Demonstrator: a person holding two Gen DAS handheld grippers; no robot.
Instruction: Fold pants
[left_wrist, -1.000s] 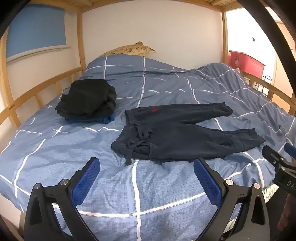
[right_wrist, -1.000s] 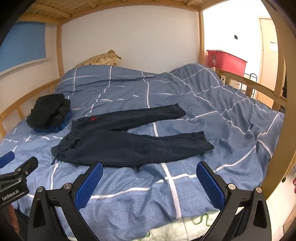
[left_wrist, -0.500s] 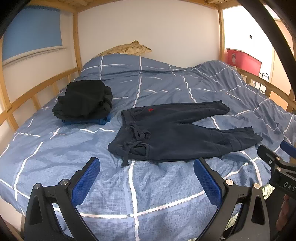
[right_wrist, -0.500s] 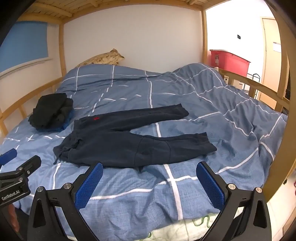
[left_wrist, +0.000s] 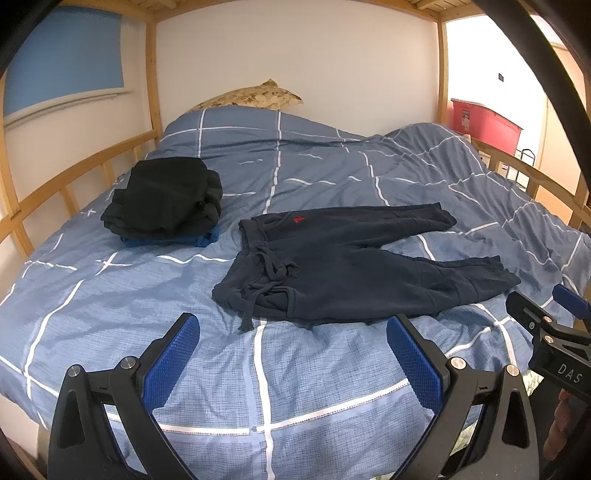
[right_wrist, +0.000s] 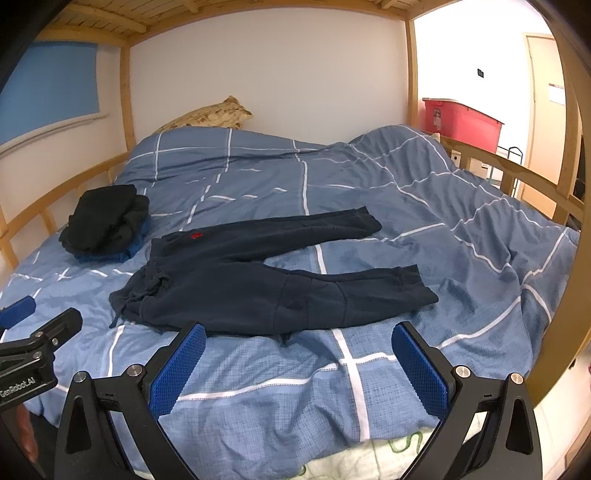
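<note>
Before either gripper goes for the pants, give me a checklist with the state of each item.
1. Left gripper jaws open, nothing held: ok.
2. Right gripper jaws open, nothing held: ok.
3. Navy pants lying flat on the duvet, both legs spread apart: ok.
4. Pants already folded: not ok, still fully laid out.
5. Drawstring tucked away: not ok, loose at the waist.
6. Folded clothes pile apart from the pants: ok.

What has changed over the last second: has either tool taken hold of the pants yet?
No. Both views have crept slightly closer to the bed, nothing more. The left tool and right tool remain open and empty, short of the navy pants, which lie flat and unmoved. The black folded pile is unchanged too.
</note>
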